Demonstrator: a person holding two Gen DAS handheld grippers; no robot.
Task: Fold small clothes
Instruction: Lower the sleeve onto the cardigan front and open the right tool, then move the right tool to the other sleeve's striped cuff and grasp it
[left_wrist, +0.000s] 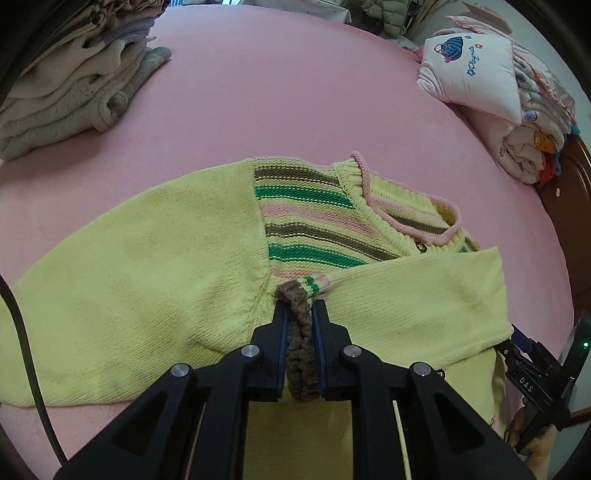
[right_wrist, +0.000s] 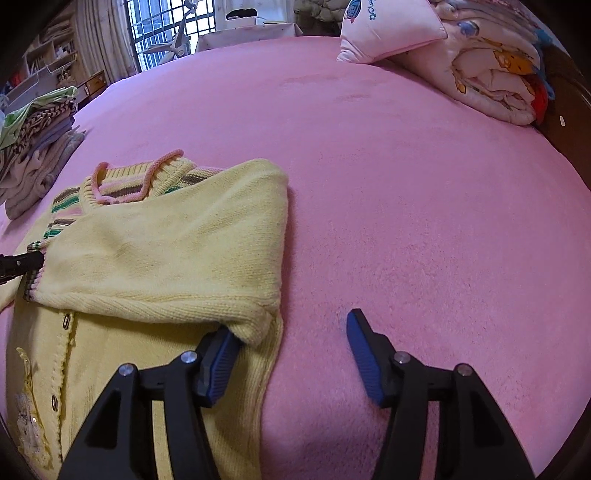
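Observation:
A small yellow knit cardigan (left_wrist: 129, 258) with green, brown and pink stripes and a pink-edged collar lies flat on the pink bed (left_wrist: 295, 92). One sleeve is folded across the chest, and its brown cuff (left_wrist: 301, 354) sits between the pads of my left gripper (left_wrist: 300, 308), which is shut on it. The other sleeve stretches out to the left. In the right wrist view my right gripper (right_wrist: 295, 325) stands open at the cardigan's (right_wrist: 166, 240) side edge. Its left finger (right_wrist: 221, 354) touches the fold of the sleeve, its right finger is over bare sheet. The left gripper (right_wrist: 26, 264) shows at the far left.
A stack of folded clothes (left_wrist: 74, 92) lies at the back left, also visible as a stack (right_wrist: 37, 155) from the right. A pink pillow (left_wrist: 469, 70) and a folded quilt (right_wrist: 498, 85) lie at the back right by the wooden bed frame (left_wrist: 572, 192). A black cable (left_wrist: 26, 350) hangs at left.

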